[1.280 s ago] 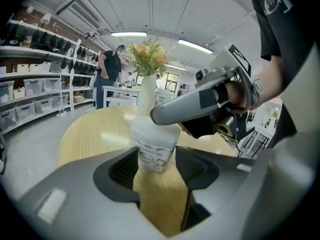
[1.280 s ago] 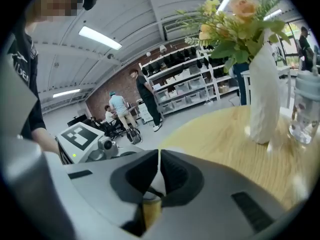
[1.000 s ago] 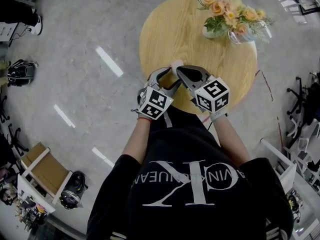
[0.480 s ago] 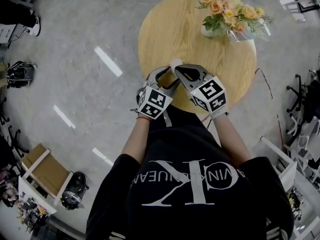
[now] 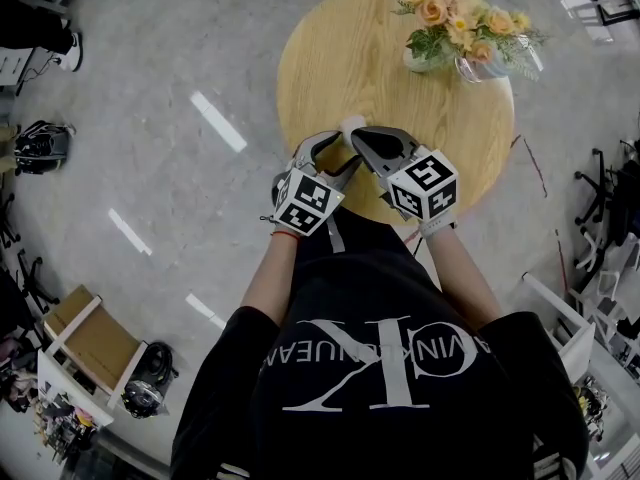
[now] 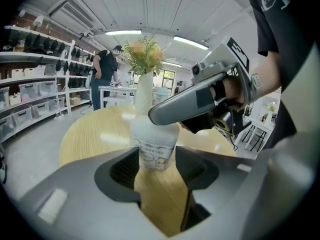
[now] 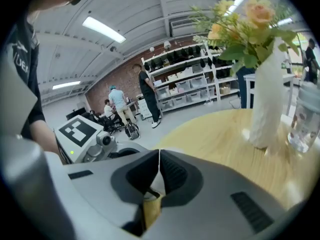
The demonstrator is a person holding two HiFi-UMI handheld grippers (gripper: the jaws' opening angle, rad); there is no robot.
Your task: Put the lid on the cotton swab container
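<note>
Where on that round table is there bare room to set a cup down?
The table is bare wood on its left and middle, from the far rim almost to the near edge. Crowded: far right, by the flower vase and glass jar, and the near edge, where left gripper and right gripper meet at the cotton swab container.

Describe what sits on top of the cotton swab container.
The right gripper, jaws shut, hangs over the container. Whether a lid sits beneath it is hidden.
</note>
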